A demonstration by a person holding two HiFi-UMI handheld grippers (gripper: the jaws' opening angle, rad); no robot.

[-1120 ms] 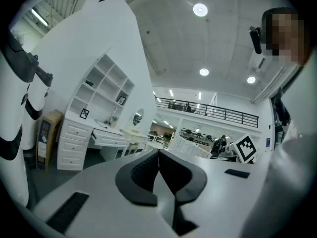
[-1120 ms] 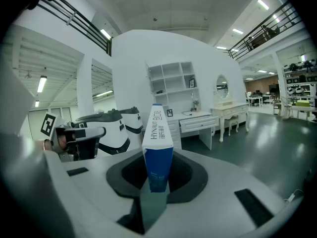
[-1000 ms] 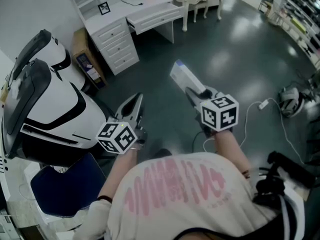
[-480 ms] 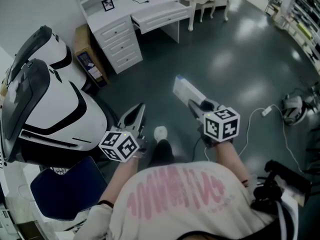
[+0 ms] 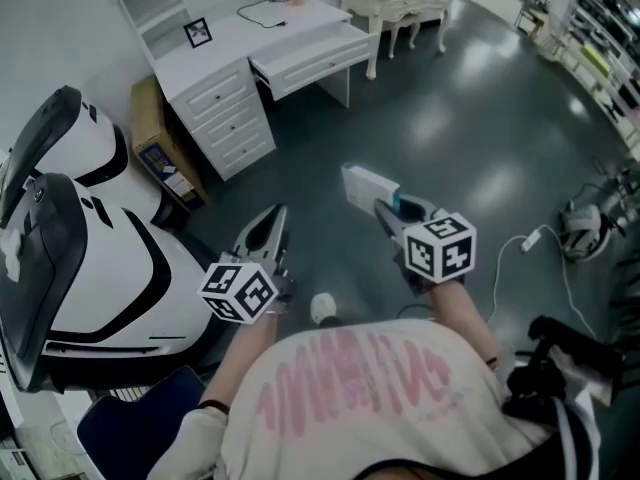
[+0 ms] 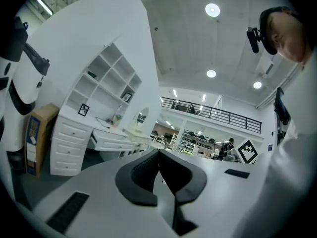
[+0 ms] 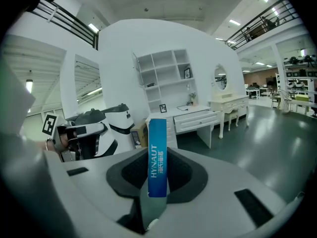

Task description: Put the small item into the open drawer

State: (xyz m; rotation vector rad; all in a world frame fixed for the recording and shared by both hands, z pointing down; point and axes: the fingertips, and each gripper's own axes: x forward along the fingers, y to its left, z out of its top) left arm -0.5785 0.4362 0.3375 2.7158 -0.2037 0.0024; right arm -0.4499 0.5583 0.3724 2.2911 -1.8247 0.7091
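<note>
Blue-and-white box [image 7: 157, 157], slim and upright, clamped at its lower part between the pads of the right gripper [image 5: 388, 211], held in the air above the dark floor [image 5: 470, 118]. Left gripper [image 6: 158, 170]: jaws pressed together, nothing between them. White desk [image 5: 235, 38] by the wall, well apart from the box, with one wide drawer [image 5: 310, 56] standing pulled open.
</note>
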